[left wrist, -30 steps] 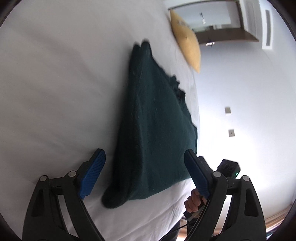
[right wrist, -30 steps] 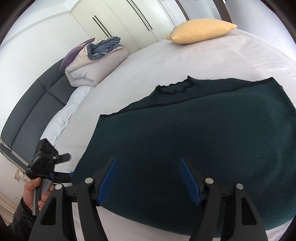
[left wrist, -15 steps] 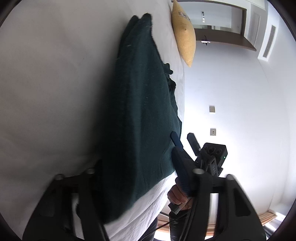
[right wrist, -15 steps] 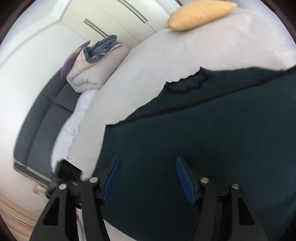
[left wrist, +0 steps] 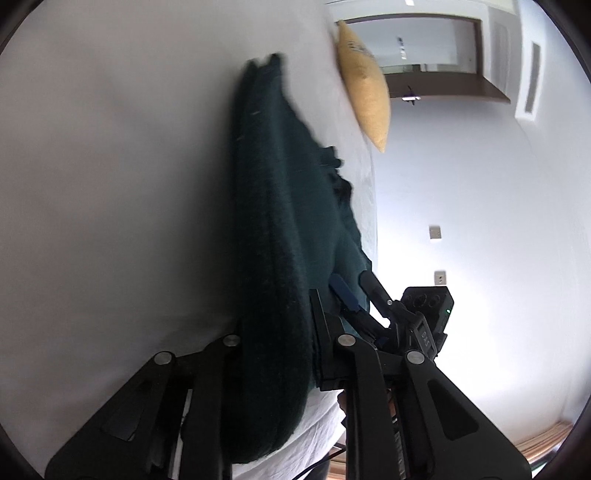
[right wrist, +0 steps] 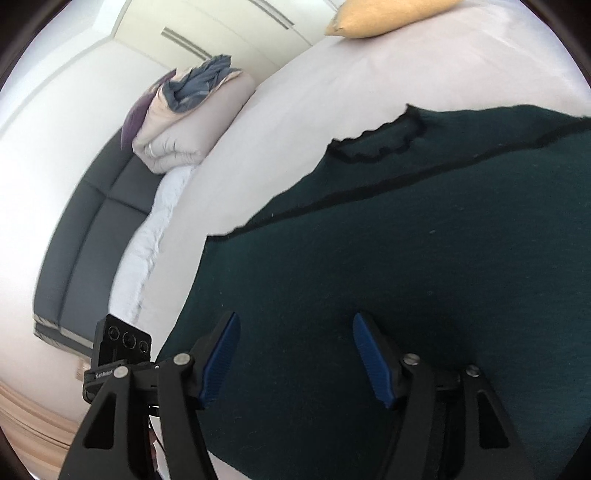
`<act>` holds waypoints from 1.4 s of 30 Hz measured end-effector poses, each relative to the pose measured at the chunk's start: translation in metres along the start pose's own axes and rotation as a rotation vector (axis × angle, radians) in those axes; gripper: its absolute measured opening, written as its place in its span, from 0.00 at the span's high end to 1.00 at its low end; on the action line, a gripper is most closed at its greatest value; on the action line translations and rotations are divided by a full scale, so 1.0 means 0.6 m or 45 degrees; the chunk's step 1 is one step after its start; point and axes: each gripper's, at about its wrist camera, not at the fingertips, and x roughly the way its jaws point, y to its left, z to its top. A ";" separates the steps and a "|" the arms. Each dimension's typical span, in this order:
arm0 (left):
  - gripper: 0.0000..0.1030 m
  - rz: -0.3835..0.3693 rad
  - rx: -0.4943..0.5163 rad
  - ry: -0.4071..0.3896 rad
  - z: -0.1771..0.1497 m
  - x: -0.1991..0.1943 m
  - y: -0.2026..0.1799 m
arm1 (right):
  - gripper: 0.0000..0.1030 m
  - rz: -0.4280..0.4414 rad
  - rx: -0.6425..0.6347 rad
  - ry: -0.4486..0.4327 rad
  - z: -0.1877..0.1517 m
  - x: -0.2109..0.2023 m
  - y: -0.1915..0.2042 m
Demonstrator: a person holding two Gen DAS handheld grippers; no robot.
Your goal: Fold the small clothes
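In the left wrist view no writing on the dark green garment [left wrist: 280, 229] can be read; the only lettering is a short pale mark on the housing of the right gripper [left wrist: 354, 291], too blurred to make out. The left gripper [left wrist: 275, 332] points slightly downward along the white bed [left wrist: 110, 184], and its jaws have just been closing: they now pinch a thick folded edge of the garment between them, the cloth bulging out over the black arms. The garment stretches from that near edge of the bed toward a yellow pillow [left wrist: 365, 92] at the far edge. The right gripper reaches onto the garment's side near the edge of the bed, one blue pad showing. In the right wrist view the left gripper's housing [right wrist: 110, 369] carries the word "GenRobot" in small white letters beside the garment's near corner. The right gripper [right wrist: 293, 354] tilts down over the garment [right wrist: 406, 258], its blue pads [right wrist: 371, 358] standing well apart above flat cloth, gripping nothing. The garment's wavy black-trimmed neckline [right wrist: 376, 142] lies toward the pillow [right wrist: 384, 18]. A folded duvet [right wrist: 188, 125] sits on the dark sofa [right wrist: 85, 240] beside the bed's far corner.
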 end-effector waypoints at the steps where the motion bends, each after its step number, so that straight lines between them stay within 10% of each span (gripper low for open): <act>1: 0.84 0.017 0.033 -0.012 0.007 0.018 -0.025 | 0.35 0.017 0.020 -0.007 0.003 -0.007 -0.007; 10: 0.84 0.204 0.473 0.024 -0.034 0.139 -0.233 | 0.28 0.181 0.161 -0.034 0.050 -0.076 -0.073; 17: 0.84 0.417 0.686 0.158 -0.108 0.318 -0.261 | 0.26 0.324 0.308 -0.058 0.083 -0.125 -0.149; 23: 0.82 0.610 0.919 0.103 -0.160 0.364 -0.282 | 0.26 0.225 0.271 -0.062 0.089 -0.135 -0.155; 31: 0.77 0.641 1.021 0.073 -0.190 0.373 -0.290 | 0.26 0.055 0.109 0.043 0.126 -0.081 -0.102; 42: 0.77 0.577 1.042 0.065 -0.203 0.350 -0.278 | 0.85 -0.160 -0.126 0.030 0.135 -0.058 -0.078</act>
